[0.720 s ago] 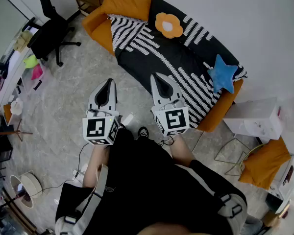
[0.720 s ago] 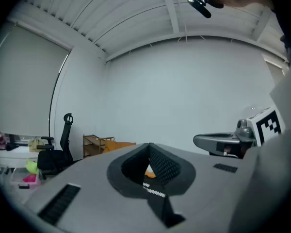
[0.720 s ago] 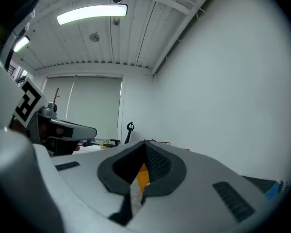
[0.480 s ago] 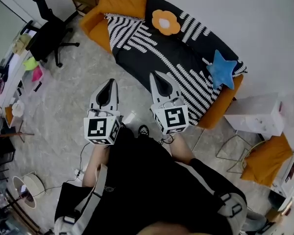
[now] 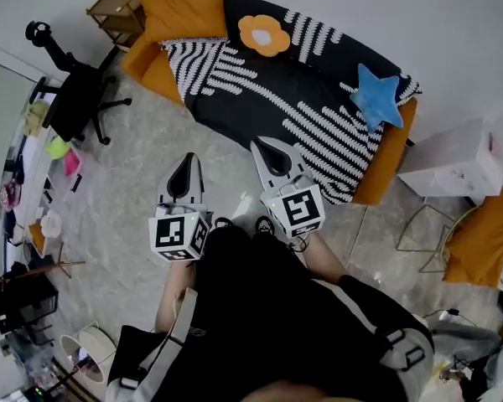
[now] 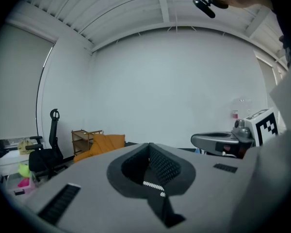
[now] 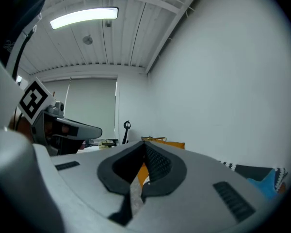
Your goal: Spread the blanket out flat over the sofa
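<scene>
The black blanket with white stripe patterns [image 5: 285, 99] lies spread over the orange sofa [image 5: 386, 166], covering most of the seat and back. On it rest an orange flower cushion [image 5: 264, 34] and a blue star cushion [image 5: 375, 96]; an orange pillow [image 5: 184, 11] sits at the sofa's left end. Both grippers hover over the floor in front of the sofa, side by side and apart from the blanket. The left gripper [image 5: 183, 161] [image 6: 149, 149] is shut and empty. The right gripper [image 5: 268, 147] [image 7: 144, 152] is shut and empty too, its tips close to the blanket's front edge.
A black office chair [image 5: 71, 99] and a wooden shelf [image 5: 117, 7] stand left of the sofa. A white box [image 5: 453, 162], a wire-frame stool [image 5: 427, 233] and an orange cushion [image 5: 482, 241] are at the right. A cluttered desk [image 5: 25, 166] lines the left wall.
In the head view the sofa and room have shifted up and left, with more floor showing at the right. Both grippers stay side by side, shut and empty.
</scene>
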`<state>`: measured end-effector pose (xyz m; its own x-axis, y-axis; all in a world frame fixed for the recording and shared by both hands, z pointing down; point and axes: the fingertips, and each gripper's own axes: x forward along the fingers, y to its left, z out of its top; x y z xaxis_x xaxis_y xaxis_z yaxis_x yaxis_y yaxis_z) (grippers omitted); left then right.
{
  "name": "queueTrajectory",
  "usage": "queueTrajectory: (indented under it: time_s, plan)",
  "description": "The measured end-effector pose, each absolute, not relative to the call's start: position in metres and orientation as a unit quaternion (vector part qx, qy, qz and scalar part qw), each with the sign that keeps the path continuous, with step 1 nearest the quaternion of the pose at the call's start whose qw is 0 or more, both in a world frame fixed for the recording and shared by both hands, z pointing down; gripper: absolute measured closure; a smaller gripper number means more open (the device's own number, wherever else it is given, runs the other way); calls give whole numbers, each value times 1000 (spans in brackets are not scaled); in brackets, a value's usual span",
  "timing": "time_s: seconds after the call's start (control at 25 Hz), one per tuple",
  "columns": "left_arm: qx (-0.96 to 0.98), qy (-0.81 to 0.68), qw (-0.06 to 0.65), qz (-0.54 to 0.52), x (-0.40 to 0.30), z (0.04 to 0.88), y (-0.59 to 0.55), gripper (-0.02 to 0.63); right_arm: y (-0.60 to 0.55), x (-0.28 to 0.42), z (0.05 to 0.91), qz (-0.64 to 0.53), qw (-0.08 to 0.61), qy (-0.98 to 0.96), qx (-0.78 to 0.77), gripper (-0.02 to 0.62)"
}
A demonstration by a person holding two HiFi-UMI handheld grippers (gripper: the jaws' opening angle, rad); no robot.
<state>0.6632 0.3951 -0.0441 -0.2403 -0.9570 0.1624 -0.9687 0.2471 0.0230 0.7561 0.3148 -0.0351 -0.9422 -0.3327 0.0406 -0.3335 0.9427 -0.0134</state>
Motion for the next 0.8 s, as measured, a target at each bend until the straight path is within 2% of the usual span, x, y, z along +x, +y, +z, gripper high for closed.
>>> queueTrajectory:
  time_s: [0.28, 0.6, 0.8]
  plan:
    - [627, -773, 87, 40, 676, -28, 388, 583, 313, 776, -15, 15, 33, -983, 182, 588]
    - [616, -780, 108, 30, 654, -11, 400, 583, 320, 750, 0, 20, 58, -986, 157, 584]
    - [610, -783, 119, 23, 621, -2, 398, 583, 313, 720, 11, 40, 77, -985, 152, 508]
